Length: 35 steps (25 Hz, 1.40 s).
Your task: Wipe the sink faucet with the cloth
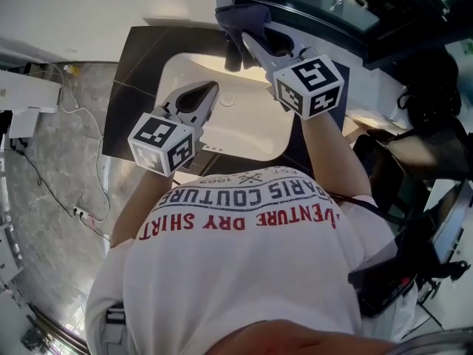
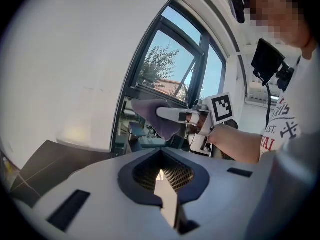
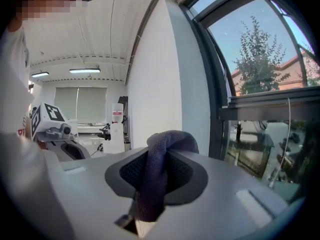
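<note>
White T-shirt (image 1: pixel 244 272) with red and dark print is filling the bottom of the head view, closest to the lens. Grey stone floor (image 1: pixel 52 198) is showing at far left, with a thin cable (image 1: pixel 46 183) trailing across it.

Left gripper (image 1: pixel 212 87) is hovering over the near left part of the white sink (image 1: pixel 255 128). Its own view shows the jaws pressed together tip to tip with nothing between them. It is staying well apart from the faucet.

Dark counter (image 1: pixel 129 98) is framing the sink on the left.

Right gripper (image 1: pixel 249 41) is reaching toward the back rim of the sink. Its jaws are clenched on the cloth (image 1: pixel 240 17), a dark purple-blue terry piece that is bunching past the fingertips and running down through the gap between them.

Cloth is sitting at the top of the dark faucet (image 1: pixel 233 56), whose lower part is showing just beneath it. Actual contact cannot be confirmed from these views.

Window (image 1: pixel 332 6) with a dark frame is standing behind the faucet, to the right.
</note>
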Tool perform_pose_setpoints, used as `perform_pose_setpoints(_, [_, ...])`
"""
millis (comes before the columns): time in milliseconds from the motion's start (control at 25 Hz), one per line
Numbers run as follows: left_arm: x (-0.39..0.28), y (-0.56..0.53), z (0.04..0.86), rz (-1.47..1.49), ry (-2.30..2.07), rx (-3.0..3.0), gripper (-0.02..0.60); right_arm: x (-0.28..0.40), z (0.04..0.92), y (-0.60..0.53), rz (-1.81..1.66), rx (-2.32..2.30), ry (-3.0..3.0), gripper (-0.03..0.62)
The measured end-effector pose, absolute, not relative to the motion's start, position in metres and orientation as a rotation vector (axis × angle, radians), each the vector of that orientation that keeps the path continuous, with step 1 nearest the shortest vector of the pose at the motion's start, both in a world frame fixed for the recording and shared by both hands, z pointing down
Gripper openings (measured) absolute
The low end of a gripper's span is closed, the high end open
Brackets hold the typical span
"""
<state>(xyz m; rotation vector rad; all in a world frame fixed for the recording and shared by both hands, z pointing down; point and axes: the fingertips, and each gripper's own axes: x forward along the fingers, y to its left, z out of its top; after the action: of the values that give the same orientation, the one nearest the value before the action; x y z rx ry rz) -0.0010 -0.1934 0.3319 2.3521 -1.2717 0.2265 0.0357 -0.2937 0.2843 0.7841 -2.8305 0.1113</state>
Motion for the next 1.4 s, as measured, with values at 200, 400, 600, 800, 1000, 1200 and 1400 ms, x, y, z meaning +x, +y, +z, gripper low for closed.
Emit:
perform_pose_setpoints(200, [-0.010, -0.206, 0.352, 0.235, -1.257, 2.322, 0.002, 0.020, 0.328, -0.308, 0.164, 0.742, -2.766, 0.067])
perform_pose_setpoints(400, [-0.015, -0.212, 0.360, 0.239, -1.249, 2.305, 0.001, 0.015, 0.349, -0.317, 0.186, 0.742, -2.720, 0.067])
perform_pose_setpoints(600, [-0.019, -0.218, 0.363, 0.238, -1.252, 2.297, 0.002, 0.014, 0.351, -0.323, 0.180, 0.738, -2.708, 0.067])
perform_pose_setpoints(800, [-0.023, -0.219, 0.367, 0.241, -1.260, 2.287, 0.001, 0.012, 0.351, -0.333, 0.191, 0.747, -2.712, 0.067])
perform_pose_setpoints(1000, [-0.027, -0.219, 0.366, 0.232, -1.269, 2.286, 0.001, 0.011, 0.350, -0.351, 0.171, 0.789, -2.693, 0.067])
perform_pose_setpoints(1200, [-0.031, -0.220, 0.367, 0.234, -1.275, 2.280, 0.000, 0.019, 0.349, -0.378, 0.162, 0.881, -2.665, 0.067])
perform_pose_setpoints(1400, [-0.032, -0.222, 0.370, 0.240, -1.279, 2.264, 0.002, 0.025, 0.348, -0.396, 0.145, 0.948, -2.650, 0.067])
